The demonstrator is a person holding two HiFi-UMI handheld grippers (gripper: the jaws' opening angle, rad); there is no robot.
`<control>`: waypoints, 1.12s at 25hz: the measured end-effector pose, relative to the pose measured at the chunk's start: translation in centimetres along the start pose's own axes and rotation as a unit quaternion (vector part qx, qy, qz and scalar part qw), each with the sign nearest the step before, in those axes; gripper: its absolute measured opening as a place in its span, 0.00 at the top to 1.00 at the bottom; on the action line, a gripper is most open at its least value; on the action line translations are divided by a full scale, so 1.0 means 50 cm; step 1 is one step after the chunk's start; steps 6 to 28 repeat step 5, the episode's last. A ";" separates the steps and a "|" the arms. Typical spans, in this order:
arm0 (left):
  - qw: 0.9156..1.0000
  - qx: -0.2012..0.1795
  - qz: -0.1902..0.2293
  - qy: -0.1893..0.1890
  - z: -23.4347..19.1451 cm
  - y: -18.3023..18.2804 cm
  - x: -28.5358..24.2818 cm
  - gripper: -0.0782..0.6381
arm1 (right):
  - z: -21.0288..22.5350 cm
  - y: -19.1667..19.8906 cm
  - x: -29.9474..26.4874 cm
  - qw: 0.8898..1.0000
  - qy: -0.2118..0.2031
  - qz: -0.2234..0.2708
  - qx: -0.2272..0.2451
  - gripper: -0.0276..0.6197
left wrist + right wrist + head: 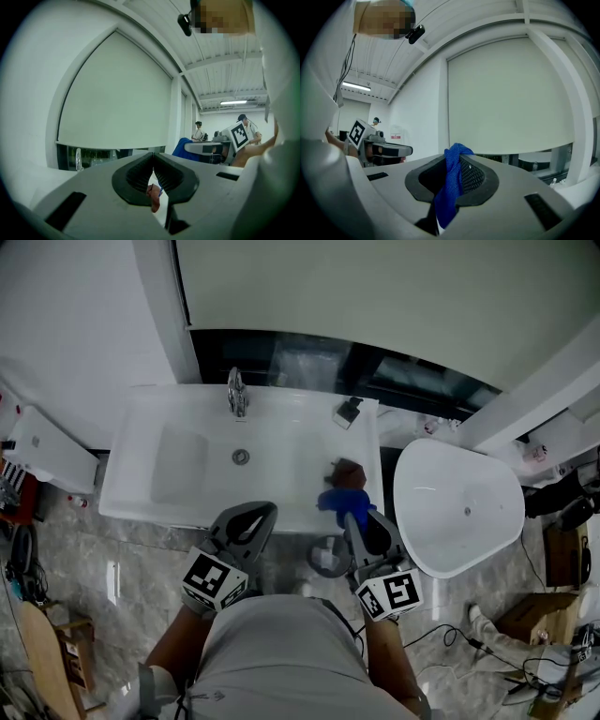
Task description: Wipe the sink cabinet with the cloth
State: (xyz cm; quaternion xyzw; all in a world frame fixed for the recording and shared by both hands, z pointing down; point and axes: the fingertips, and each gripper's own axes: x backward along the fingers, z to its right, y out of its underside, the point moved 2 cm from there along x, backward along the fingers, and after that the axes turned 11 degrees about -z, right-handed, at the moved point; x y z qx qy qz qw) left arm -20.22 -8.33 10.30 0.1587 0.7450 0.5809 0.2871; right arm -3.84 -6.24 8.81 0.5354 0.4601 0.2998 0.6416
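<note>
The blue cloth (336,500) is bunched at the front right corner of the sink cabinet (281,442), over its front edge. Contact between cloth and surface cannot be confirmed from the head view. The right gripper (352,517) holds it. In the right gripper view, the jaws are pinched on the cloth (452,183), which rises in a fold above the right gripper (454,161) tips and hangs down between the black pads.

A small brown object (349,472) sits on the cabinet top just behind the cloth, near the right edge. Its identity cannot be determined.

The left gripper (267,509) is positioned at the front edge of the cabinet, left of the right gripper and well apart from the cloth. In the left gripper view, the left gripper (153,157) jaws are pressed together at the tips with nothing held.

On the cabinet top, the faucet (237,392) stands at the middle of the back edge, and the drain (241,457) lies in the basin in front of it. A small grey item (348,412) rests at the back right corner.

A white oval tub (459,507) stands on the floor beside the right edge of the cabinet
</note>
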 end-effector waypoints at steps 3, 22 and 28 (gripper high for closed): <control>1.000 0.007 -0.003 -0.006 -0.003 0.006 -0.004 0.87 | -0.001 0.007 -0.001 1.000 0.000 -0.001 -0.008 0.86; 1.000 0.012 -0.004 -0.011 -0.005 0.008 -0.008 0.87 | -0.001 0.011 -0.002 1.000 0.001 -0.003 -0.011 0.86; 1.000 0.012 -0.004 -0.011 -0.005 0.008 -0.008 0.87 | -0.001 0.011 -0.002 1.000 0.001 -0.003 -0.011 0.86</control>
